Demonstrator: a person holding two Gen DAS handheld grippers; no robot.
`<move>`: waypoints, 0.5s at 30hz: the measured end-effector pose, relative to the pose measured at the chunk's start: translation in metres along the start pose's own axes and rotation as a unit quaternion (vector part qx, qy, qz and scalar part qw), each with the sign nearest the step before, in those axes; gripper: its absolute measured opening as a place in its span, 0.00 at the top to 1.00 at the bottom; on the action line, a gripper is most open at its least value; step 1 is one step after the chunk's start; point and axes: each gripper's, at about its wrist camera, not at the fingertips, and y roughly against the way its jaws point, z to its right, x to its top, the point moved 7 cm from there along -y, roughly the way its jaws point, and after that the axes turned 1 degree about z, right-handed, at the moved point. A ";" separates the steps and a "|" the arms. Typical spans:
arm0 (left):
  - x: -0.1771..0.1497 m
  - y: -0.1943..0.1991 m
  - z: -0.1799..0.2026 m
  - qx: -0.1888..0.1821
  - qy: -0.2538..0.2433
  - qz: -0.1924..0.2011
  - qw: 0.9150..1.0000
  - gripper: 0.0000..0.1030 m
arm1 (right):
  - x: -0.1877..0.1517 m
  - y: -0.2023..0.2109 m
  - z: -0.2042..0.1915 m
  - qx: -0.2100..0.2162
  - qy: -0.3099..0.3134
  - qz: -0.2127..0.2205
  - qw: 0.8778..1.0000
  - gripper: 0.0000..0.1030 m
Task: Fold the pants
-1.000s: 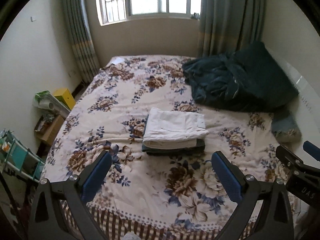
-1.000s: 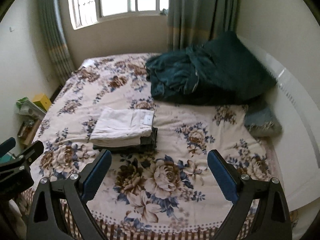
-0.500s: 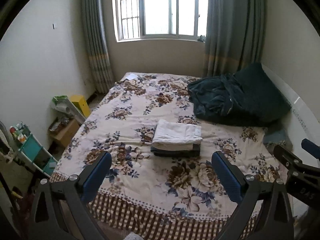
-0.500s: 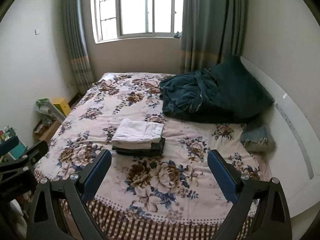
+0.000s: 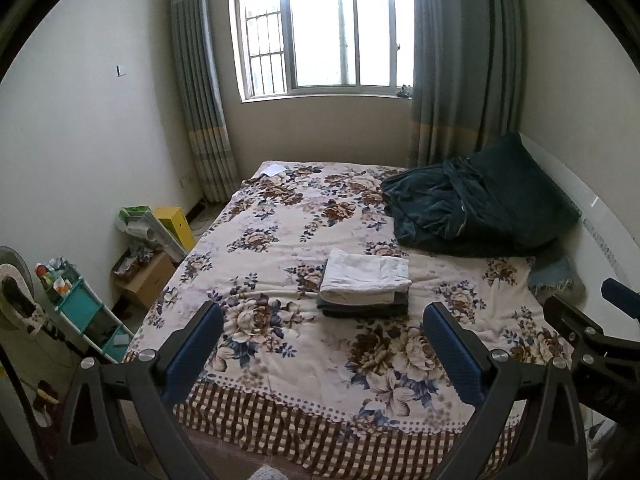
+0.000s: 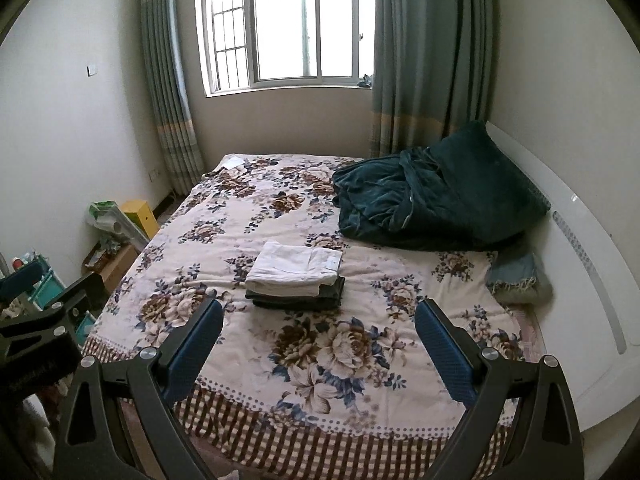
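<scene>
Both grippers backed off bed | folded pants beside dark quilt

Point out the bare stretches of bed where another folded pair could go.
Free: the floral bedspread between the folded stack and the checked foot edge, and the left half up toward the window. Crowded: the right side, under the dark green blanket and grey cushion.

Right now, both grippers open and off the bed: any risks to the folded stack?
1. The white folded pants sit offset on the darker folded garment; a nudge to the bedspread could slide them off.
2. The left hand-held gripper and right hand-held gripper hang side by side, open and empty, and could knock together.
3. The rumpled dark green blanket lies near the stack and could snag.
</scene>
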 end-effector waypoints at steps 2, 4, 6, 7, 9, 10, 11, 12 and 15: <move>0.000 0.000 -0.002 0.001 0.006 0.001 1.000 0.01 | -0.001 0.001 0.001 -0.001 -0.002 -0.001 1.000 0.04; 0.001 -0.003 -0.003 0.000 0.008 0.003 1.000 0.00 | -0.001 0.000 0.001 0.000 -0.004 -0.001 1.000 0.01; 0.000 -0.007 -0.004 -0.004 0.012 0.001 1.000 0.00 | 0.002 -0.007 0.003 0.004 -0.009 0.001 1.000 0.01; 0.000 -0.010 -0.004 -0.002 0.013 0.002 1.000 0.00 | 0.003 -0.010 0.004 0.001 -0.010 0.000 1.000 0.01; 0.000 -0.020 -0.004 0.002 0.013 -0.002 1.000 0.00 | 0.005 -0.019 0.006 -0.007 -0.013 -0.001 1.000 0.01; 0.001 -0.023 -0.005 0.006 0.013 -0.003 1.000 0.00 | 0.006 -0.025 0.007 -0.011 -0.014 -0.001 1.000 0.01; 0.001 -0.027 -0.005 0.009 0.013 -0.005 1.000 0.00 | 0.009 -0.031 0.008 -0.014 -0.015 -0.001 1.000 0.01; 0.002 -0.032 -0.006 0.009 0.013 -0.007 1.000 0.00 | 0.010 -0.036 0.008 -0.017 -0.016 -0.001 1.000 0.01; 0.005 -0.046 -0.008 0.019 0.010 -0.009 1.000 0.00 | 0.013 -0.056 0.010 -0.028 -0.022 -0.006 0.999 0.01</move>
